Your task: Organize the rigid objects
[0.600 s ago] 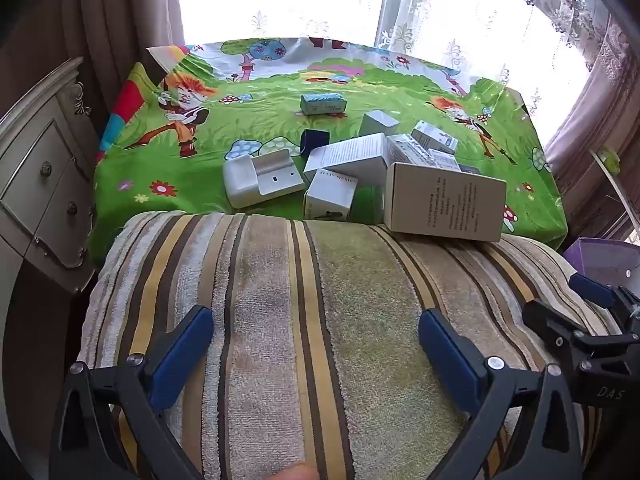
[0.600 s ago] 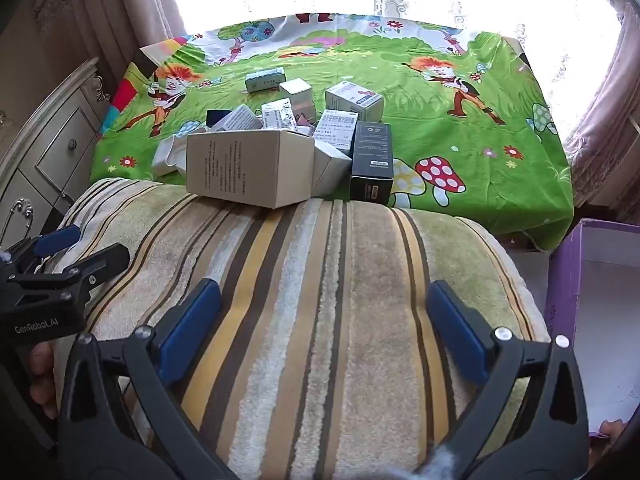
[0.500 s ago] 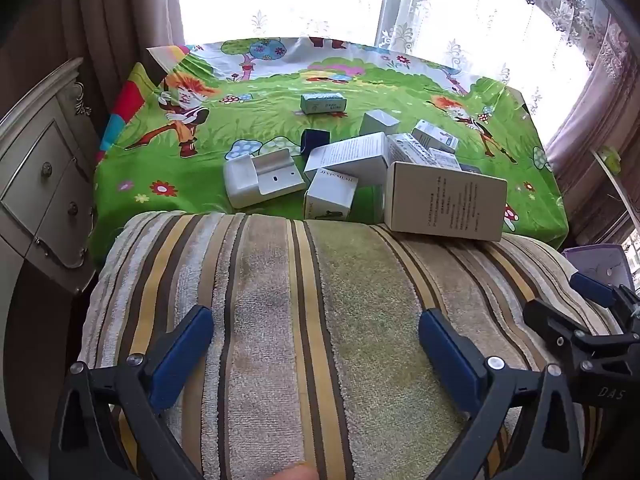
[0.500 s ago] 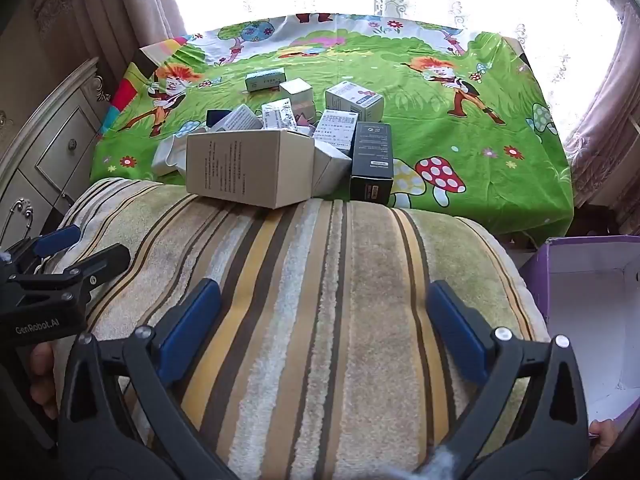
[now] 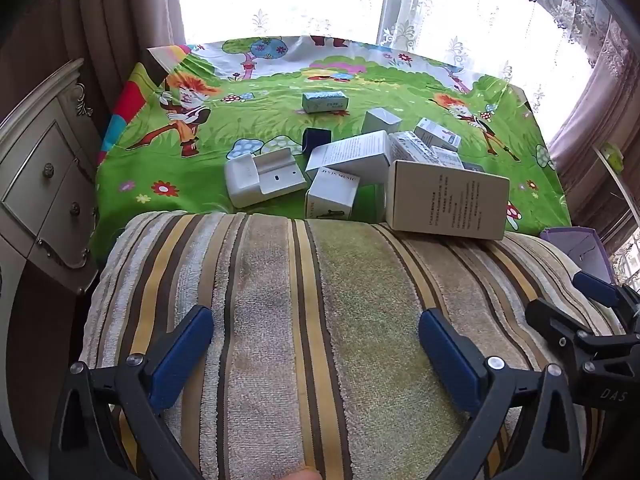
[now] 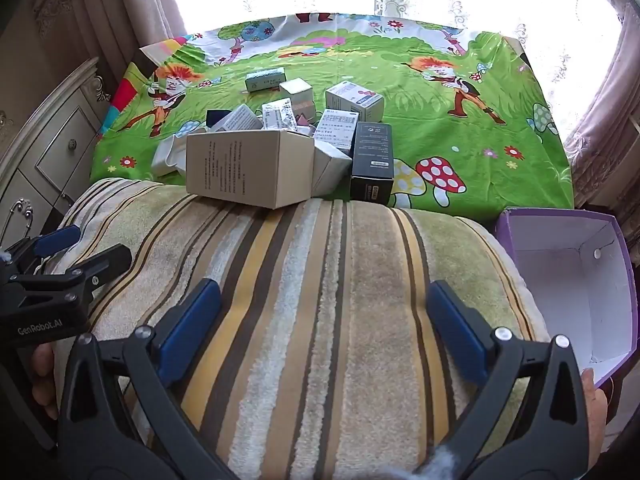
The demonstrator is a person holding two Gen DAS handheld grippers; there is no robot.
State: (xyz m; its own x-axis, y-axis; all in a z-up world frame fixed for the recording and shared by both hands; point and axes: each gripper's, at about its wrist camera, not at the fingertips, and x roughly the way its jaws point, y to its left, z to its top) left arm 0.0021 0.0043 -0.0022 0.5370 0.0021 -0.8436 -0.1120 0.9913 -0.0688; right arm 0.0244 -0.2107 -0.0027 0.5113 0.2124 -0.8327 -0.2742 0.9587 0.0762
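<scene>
Several small cardboard boxes lie in a heap on a table with a green cartoon cloth [image 5: 208,128]. A large beige box [image 5: 446,204] [image 6: 248,168] lies at the near edge, beside a black box [image 6: 372,160] and a white box printed with text [image 5: 334,196]. A teal box [image 5: 325,102] lies apart, further back. My left gripper [image 5: 316,346] is open and empty above a striped towel [image 5: 280,300]. My right gripper [image 6: 324,330] is open and empty over the same towel [image 6: 320,280]. An open purple box [image 6: 576,280] with a white inside stands at the right.
A cream chest of drawers [image 5: 40,184] stands at the left of the table. Curtains and a bright window lie behind the table. A white open case [image 5: 260,176] lies left of the heap.
The purple box has risen further into the right wrist view at the right edge. Both grippers have stayed open over the towel.
</scene>
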